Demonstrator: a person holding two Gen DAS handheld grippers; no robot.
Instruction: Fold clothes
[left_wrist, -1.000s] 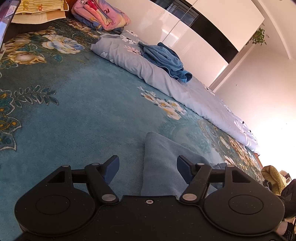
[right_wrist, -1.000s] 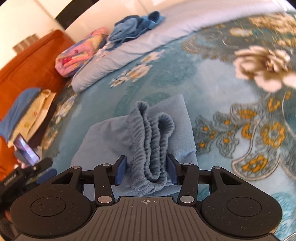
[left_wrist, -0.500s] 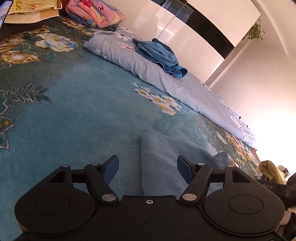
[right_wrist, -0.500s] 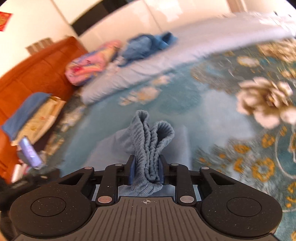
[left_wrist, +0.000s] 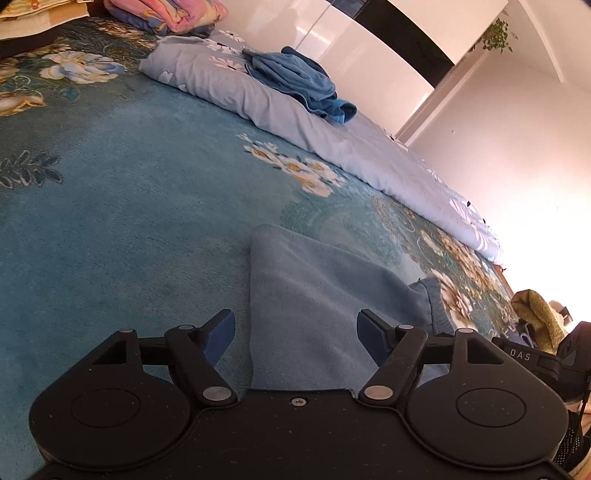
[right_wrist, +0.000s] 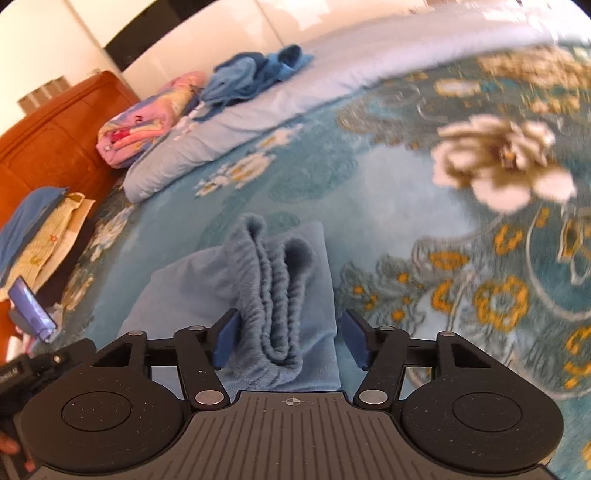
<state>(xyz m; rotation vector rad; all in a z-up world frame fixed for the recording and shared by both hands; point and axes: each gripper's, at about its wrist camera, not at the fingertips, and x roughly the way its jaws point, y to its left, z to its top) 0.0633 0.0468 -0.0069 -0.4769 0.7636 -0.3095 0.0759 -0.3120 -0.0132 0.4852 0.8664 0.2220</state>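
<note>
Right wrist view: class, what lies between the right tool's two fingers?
The light blue garment's bunched ribbed waistband lies there as the right tool's jaws open.

The folded cloth (right_wrist: 236, 291) lies on the bed (right_wrist: 388, 206) right in front of me. Behind it lies a quilt (right_wrist: 258, 122), with a heap of clothes (right_wrist: 255, 74) on top.

Bright daylight floods in from the far side of the room. In the left wrist view the wall (left_wrist: 517, 155) on the right washes out to white glare, and the cupboard doors (left_wrist: 354, 55) shine. The bedspread (left_wrist: 129, 221) curves with the lens. The right wrist view is smeared by motion, its big flower (right_wrist: 506, 162) worst; the edges bend strongly.
</note>
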